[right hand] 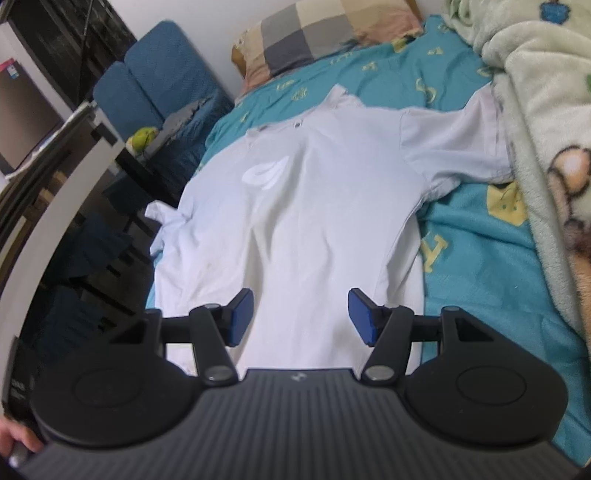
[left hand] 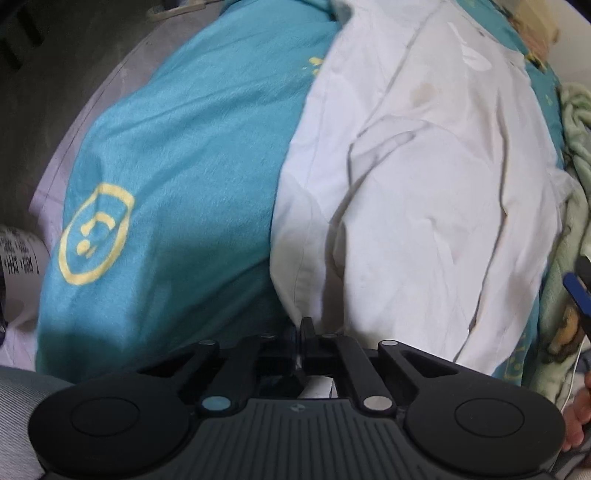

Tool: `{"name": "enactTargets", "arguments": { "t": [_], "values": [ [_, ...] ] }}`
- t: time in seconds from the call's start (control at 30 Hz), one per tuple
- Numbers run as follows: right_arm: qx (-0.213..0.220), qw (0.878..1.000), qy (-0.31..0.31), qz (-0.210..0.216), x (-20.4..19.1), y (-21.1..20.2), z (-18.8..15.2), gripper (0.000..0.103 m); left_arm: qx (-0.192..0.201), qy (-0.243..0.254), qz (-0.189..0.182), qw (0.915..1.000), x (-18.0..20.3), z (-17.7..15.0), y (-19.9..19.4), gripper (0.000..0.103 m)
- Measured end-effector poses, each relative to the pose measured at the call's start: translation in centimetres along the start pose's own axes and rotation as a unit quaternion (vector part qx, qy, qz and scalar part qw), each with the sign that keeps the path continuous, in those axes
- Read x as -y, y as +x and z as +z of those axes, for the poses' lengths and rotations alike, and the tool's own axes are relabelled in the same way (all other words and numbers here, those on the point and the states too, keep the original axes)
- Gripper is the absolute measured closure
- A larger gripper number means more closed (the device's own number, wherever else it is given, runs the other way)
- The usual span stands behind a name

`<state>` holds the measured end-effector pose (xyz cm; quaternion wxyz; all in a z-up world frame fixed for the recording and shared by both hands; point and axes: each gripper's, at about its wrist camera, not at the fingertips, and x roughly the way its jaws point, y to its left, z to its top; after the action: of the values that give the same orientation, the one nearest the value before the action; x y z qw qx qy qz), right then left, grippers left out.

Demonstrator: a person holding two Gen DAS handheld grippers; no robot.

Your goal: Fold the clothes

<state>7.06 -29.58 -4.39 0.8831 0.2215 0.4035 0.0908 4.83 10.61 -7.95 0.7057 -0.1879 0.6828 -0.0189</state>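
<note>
Two wrist views and neither gives you the whole white shirt [right hand: 303, 206]: your right gripper's body cuts off the hem, and in the left view the cloth is blurred. Your left gripper [left hand: 306, 332] has its jaws pressed together right at the shirt's near edge, but whether fabric is actually pinched there is hard to make out. Your right gripper [right hand: 301, 314] hangs over the hem end with jaws spread, blue pads [right hand: 360, 314] apart, nothing between them. That shirt lies flat on the teal bedsheet [right hand: 472, 251], long axis running away from you, collar toward the checked pillow [right hand: 325, 33], one sleeve reaching out to the green blanket [right hand: 546, 110].
</note>
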Motion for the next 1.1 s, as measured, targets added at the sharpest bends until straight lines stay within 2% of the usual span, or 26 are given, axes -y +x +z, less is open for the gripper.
{"name": "enactTargets", "arguments": {
  "t": [0.17,0.3,0.43,0.53,0.67,0.73,0.77,0.87,0.9,1.0,1.1],
  "values": [
    [-0.028,0.999,-0.014,0.017,-1.1,1.0,-0.6,0.043,0.025,0.085,0.044,0.9951,0.7,-0.7,-5.3,0.102],
    [-0.029,0.999,-0.025,0.011,-1.4,1.0,-0.6,0.043,0.019,0.11,0.115,0.987,0.0,-0.2,-7.5,0.102],
    [-0.02,1.0,-0.019,0.002,-1.0,0.8,-0.3,0.043,0.003,0.118,0.178,0.977,-0.7,0.7,-5.9,0.101],
    [-0.014,1.0,-0.005,-0.013,-0.2,0.6,-0.3,0.043,0.006,0.106,0.19,0.976,-1.0,1.6,-5.2,0.101],
    [0.002,0.999,0.034,-0.025,1.3,0.1,0.0,0.043,0.018,0.109,0.189,0.9758,-0.7,1.5,-6.1,0.095],
    [0.022,0.997,0.066,-0.024,2.3,-0.6,0.4,0.043,0.033,0.115,0.181,0.9761,0.0,1.1,-7.3,0.082],
    [0.032,0.996,0.082,-0.024,2.8,-0.9,0.5,0.043,0.042,0.119,0.174,0.9765,0.3,0.8,-8.1,0.078],
    [0.053,0.987,0.149,-0.017,4.8,-1.7,1.0,0.043,0.095,0.139,0.139,0.9759,2.0,0.4,-10.0,0.071],
    [0.059,0.983,0.173,-0.014,5.4,-1.9,1.2,0.042,0.113,0.147,0.126,0.9746,2.8,0.3,-10.6,0.065],
    [0.071,0.974,0.215,-0.001,6.8,-2.4,2.0,0.042,0.176,0.179,0.116,0.9609,4.5,0.4,-12.4,0.056],
    [0.082,0.97,0.227,-0.012,7.7,-2.2,3.2,0.042,0.234,0.213,0.095,0.9439,7.2,0.7,-12.5,0.049]
  ]
}}
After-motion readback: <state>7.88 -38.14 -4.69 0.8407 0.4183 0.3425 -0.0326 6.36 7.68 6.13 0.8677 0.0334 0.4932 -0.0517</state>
